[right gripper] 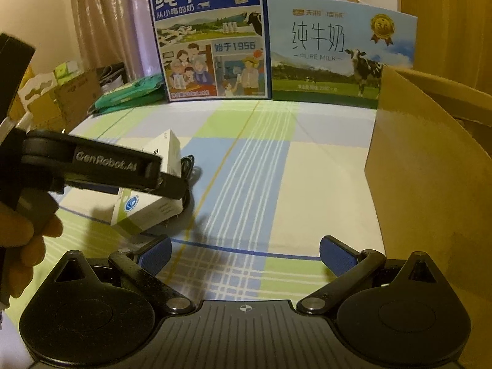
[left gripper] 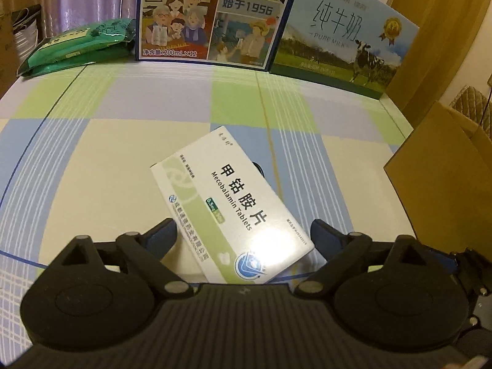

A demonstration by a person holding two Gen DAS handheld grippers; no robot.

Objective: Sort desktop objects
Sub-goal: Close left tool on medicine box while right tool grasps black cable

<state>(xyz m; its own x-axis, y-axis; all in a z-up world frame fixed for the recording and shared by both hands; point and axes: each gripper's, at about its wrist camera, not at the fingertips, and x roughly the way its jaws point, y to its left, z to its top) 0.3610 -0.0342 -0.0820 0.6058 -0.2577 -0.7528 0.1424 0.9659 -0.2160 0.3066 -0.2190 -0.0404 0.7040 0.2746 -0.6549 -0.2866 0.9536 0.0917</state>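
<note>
A white and green medicine box (left gripper: 229,212) printed "Mecobalamin Tablets" lies askew on the checked tablecloth (left gripper: 92,160), partly on top of a black cable (left gripper: 258,167). My left gripper (left gripper: 243,233) is open, and its blue-padded fingers stand either side of the box's near end. In the right wrist view the same box (right gripper: 147,209) sits at the left, with the left gripper's near finger (right gripper: 172,187) crossing in front of it and the cable (right gripper: 189,166) behind. My right gripper (right gripper: 245,253) is open over bare cloth and holds nothing.
A brown cardboard box (right gripper: 430,184) stands at the table's right edge, also in the left wrist view as the cardboard box (left gripper: 436,178). Two milk cartons (right gripper: 212,40) (right gripper: 341,52) stand along the back, with green packets (right gripper: 129,95) at back left. A hand (right gripper: 21,246) holds the left gripper.
</note>
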